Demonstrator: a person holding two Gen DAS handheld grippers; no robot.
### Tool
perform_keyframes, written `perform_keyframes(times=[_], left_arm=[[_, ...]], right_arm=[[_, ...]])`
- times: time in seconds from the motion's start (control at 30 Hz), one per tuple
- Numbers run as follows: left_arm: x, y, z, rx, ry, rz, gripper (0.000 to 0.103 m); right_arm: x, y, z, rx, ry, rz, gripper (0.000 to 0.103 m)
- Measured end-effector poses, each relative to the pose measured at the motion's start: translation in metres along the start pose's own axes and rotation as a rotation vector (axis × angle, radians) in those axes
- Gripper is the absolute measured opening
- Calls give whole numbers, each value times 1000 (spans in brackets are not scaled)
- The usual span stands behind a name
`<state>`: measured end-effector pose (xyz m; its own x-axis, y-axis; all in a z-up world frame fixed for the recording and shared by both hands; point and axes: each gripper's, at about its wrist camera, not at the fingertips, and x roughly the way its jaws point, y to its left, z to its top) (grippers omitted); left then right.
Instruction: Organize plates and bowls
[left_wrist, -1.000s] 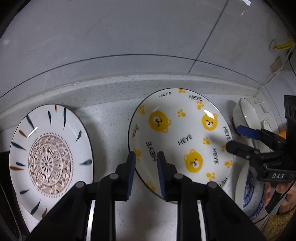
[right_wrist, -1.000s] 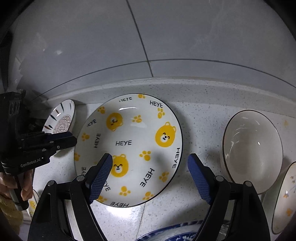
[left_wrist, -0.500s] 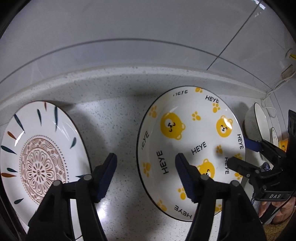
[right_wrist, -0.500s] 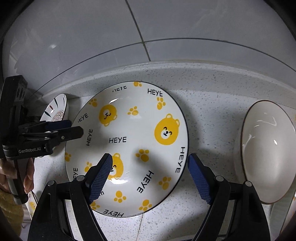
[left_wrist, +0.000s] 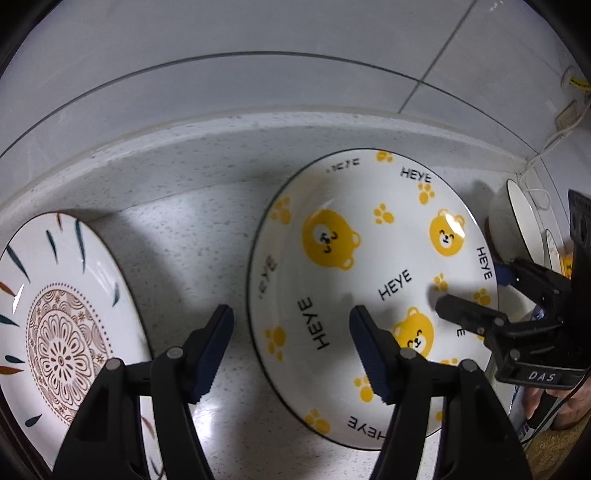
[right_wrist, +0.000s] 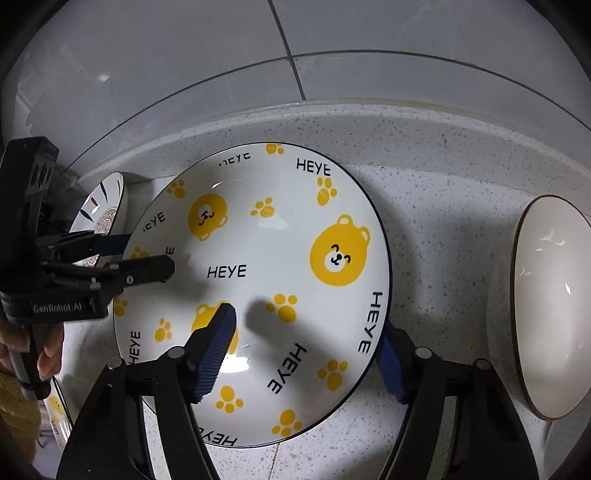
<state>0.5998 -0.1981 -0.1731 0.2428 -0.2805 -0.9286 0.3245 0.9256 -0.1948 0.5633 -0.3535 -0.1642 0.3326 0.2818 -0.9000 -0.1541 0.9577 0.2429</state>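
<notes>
The bear plate (right_wrist: 255, 291) lies flat on the speckled countertop (left_wrist: 192, 236), close to the raised back edge, between the patterned plate (left_wrist: 62, 325) on its left and a plain white bowl (right_wrist: 550, 306) on its right. The right gripper (right_wrist: 306, 354) is spread wide and holds nothing; one finger stands over the plate's inside, the other just outside the near right rim — a straddle that, in my judgement, prepares a pinch on that rim. The left gripper (left_wrist: 291, 350) is likewise wide open and empty, one finger above the bare counter between the two plates, the other above the bear plate's left portion, so the left rim falls within its span. Whether any pad touches the ceramic cannot be told. Both tools bracketing opposite edges suggests a two-sided lift — sensible for a wide, shallow, glazed dish that offers little purchase and could slip from one pinch.
</notes>
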Motion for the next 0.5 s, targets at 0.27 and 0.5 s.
perform_keyframes(times=[0.27,0.5], left_arm=[[2,-11,4,4,-2,-41,52],[-1,-12,0,34,-52,10,26]], right_arm=[[-4,-10,2,1,-3,-4,43],[-7,-19,1,6,-23,-19,25]])
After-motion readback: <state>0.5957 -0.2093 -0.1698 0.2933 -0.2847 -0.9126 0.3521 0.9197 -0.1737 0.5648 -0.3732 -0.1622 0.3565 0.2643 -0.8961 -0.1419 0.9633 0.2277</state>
